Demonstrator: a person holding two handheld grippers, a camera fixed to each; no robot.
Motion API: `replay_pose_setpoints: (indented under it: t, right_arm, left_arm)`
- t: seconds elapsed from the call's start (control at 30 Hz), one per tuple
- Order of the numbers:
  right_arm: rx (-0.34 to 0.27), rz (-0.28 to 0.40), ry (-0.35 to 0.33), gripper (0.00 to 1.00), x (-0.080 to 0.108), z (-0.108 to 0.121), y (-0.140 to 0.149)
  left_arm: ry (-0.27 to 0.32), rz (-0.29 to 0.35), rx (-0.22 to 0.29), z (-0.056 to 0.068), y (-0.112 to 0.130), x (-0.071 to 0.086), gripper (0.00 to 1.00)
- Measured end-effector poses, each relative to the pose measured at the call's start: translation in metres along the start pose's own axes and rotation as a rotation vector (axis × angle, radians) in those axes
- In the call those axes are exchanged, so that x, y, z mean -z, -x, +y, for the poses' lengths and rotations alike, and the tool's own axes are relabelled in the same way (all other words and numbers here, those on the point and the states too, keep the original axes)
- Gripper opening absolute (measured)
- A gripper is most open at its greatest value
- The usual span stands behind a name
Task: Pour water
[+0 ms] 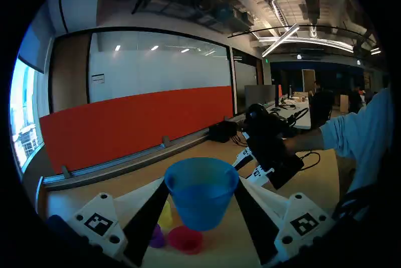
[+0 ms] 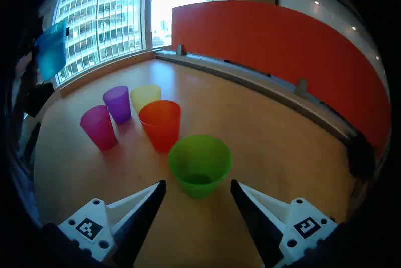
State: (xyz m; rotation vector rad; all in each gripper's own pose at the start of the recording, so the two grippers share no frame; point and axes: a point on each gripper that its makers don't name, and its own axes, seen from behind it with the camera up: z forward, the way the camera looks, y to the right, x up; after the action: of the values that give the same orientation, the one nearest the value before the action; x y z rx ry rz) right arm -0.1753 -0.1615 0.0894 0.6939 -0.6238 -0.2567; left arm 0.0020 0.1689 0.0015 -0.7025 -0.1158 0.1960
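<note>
Left gripper view looks along the left tool (image 1: 202,188), whose two fingers (image 1: 150,213) are clenched on the sides of a blue cup (image 1: 202,193). The cup stands upright between them, raised above the wooden table (image 1: 230,248). Its lower part is a deeper blue than its rim, which may be water, though I cannot tell for sure. Under and behind the cup, small on the table, sit a yellow cup (image 1: 165,215), a purple cup (image 1: 156,238) and a magenta cup (image 1: 185,239). Farther off over the table, a hand (image 1: 293,144) in a pale blue sleeve (image 1: 361,127) holds the right tool (image 1: 252,164), seen from the front. A red wall panel (image 1: 135,122) runs along the far edge of the table.

Right gripper view shows the right tool with its fingers spread wide and released. A green cup (image 2: 199,165) stands upright on the table between the fingertips, close to both, and I see a gap on each side. It looks empty apart from a dark patch at its bottom. Beyond it stands an orange cup (image 2: 161,122), just beside the green one. The yellow cup is behind the orange, the purple one is left of the yellow, and the magenta one is nearest the left edge. All of them are upright and bunched together. At the upper left the blue cup hangs high above the table, in front of a window (image 2: 100,12), well apart from the group.
</note>
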Motion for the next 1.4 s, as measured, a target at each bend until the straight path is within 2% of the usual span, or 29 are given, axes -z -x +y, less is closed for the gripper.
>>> replay_pose_setpoints:
  t: [0.53, 0.73, 0.8, 1.1, 1.4]
  right_arm:
    - [0.009, -0.02, -0.009, 0.99, -0.032, -0.005, -0.012]
    - [0.012, -0.012, 0.003, 0.9, -0.037, -0.003, -0.015]
    - [0.013, -0.007, -0.002, 0.9, -0.038, -0.005, -0.016]
    - [0.029, 0.031, 0.012, 0.89, -0.026, -0.004, -0.023]
    - [0.037, 0.118, 0.019, 0.89, 0.008, -0.01, -0.047]
  left_arm:
    - [-0.02, -0.004, 0.007, -0.011, 0.003, 0.007, 0.87]
    - [-0.027, -0.007, 0.01, -0.016, 0.005, 0.008, 0.87]
    - [-0.029, -0.007, 0.01, -0.017, 0.005, 0.008, 0.87]
    - [-0.032, -0.006, 0.009, -0.017, 0.004, 0.008, 0.87]
    - [-0.037, -0.003, 0.011, -0.016, 0.0, 0.008, 0.87]
